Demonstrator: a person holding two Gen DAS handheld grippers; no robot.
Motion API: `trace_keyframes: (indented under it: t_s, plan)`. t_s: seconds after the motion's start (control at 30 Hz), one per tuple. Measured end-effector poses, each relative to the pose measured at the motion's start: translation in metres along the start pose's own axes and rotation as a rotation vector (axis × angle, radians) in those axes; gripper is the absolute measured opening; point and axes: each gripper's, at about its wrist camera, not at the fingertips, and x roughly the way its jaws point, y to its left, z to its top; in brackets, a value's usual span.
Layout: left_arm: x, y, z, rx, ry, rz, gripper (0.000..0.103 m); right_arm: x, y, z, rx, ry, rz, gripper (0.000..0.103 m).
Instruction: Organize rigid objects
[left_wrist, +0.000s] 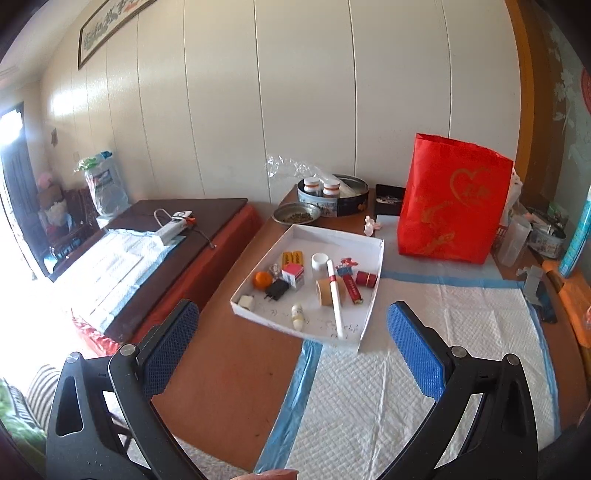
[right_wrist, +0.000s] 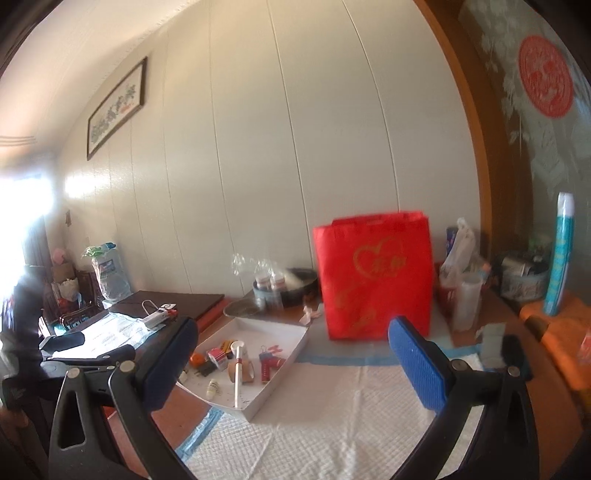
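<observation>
both grippers' fingers spread wide, holding nothing; white tray (left_wrist: 373, 258) holds tape roll (left_wrist: 327, 291), orange (left_wrist: 261, 279), charger (left_wrist: 277, 290)

Left gripper (left_wrist: 293, 343) held above the desk, jaws spread wide, blue pads facing each other across an empty gap, nothing between them. A fingertip (left_wrist: 275, 473) just visible at the bottom edge of the left wrist view. Right gripper (right_wrist: 291, 354) likewise raised, jaws wide apart and holding nothing, pads tilted slightly outward. In the right wrist view, the left gripper's black body seen at the far left, beside and a little ahead of the right one, with a dark sleeve (right_wrist: 22, 314) behind it.
</observation>
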Motion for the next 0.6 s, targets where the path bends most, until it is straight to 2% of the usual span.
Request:
trace_keyframes:
  t_s: [0.13, 0.3, 0.6]
  plan:
    - [-0.012, -0.005, -0.011, 0.005, -0.006, 0.027, 0.103, -0.014, -0.008, -0.004, 0.003, -0.031, 0.003, 0.103]
    - [-0.017, -0.014, -0.021, -0.003, 0.02, 0.03, 0.103, -0.013, -0.026, -0.013, 0.046, 0.013, 0.001, 0.103]
    - [-0.028, -0.022, -0.029, -0.038, 0.032, 0.056, 0.103, -0.023, -0.052, -0.02, 0.109, 0.029, 0.019, 0.103]
